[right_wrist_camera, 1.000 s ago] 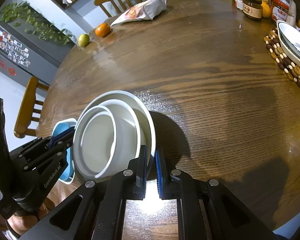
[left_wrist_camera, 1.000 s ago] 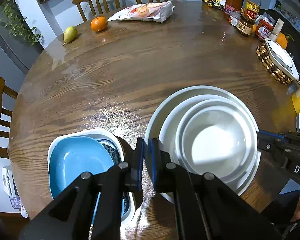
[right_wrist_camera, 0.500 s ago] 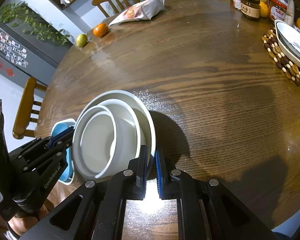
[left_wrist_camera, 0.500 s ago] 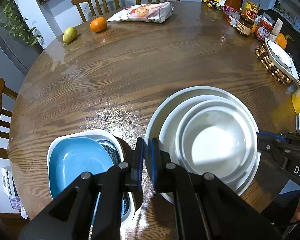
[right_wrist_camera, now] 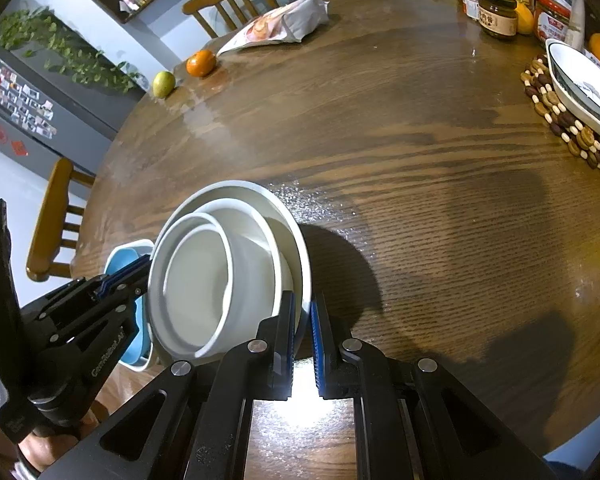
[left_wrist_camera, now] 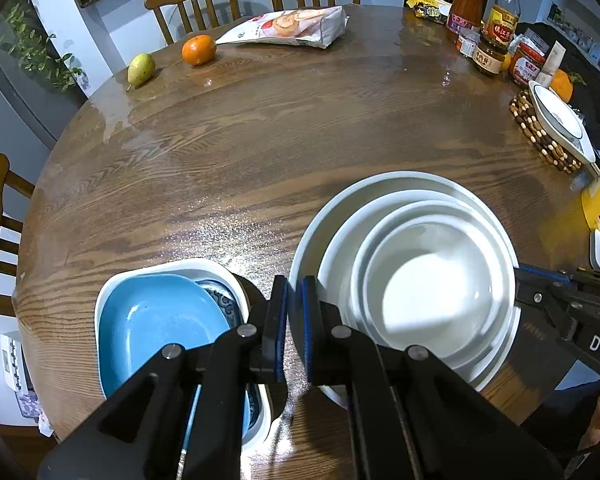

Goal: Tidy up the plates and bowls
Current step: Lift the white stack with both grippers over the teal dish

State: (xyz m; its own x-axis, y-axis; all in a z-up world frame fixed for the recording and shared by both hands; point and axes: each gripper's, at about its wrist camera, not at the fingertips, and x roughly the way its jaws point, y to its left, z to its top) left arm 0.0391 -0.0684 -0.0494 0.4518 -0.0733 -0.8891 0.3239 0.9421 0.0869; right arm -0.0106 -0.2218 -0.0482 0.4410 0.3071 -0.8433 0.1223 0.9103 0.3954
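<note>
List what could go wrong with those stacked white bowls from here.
1. Each gripper, left gripper and right gripper, is shut on a thin bit of the outer white bowl's rim on opposite sides; the glazed rim could slip out on a lift.
2. The inner white bowls sit off-centre and loose, so a tilt could make them slide or tip out.
3. The blue dish lies close beside the left gripper; a sideways move may knock it.

Nested bowls [left_wrist_camera: 432, 300] sit on the table [left_wrist_camera: 280, 140], right of stacked dishes [left_wrist_camera: 156, 320].

Glossy grained wooden table [left_wrist_camera: 260, 152]; smooth glazed white bowls [left_wrist_camera: 432, 292]; matt black fingers [left_wrist_camera: 278, 328].
</note>
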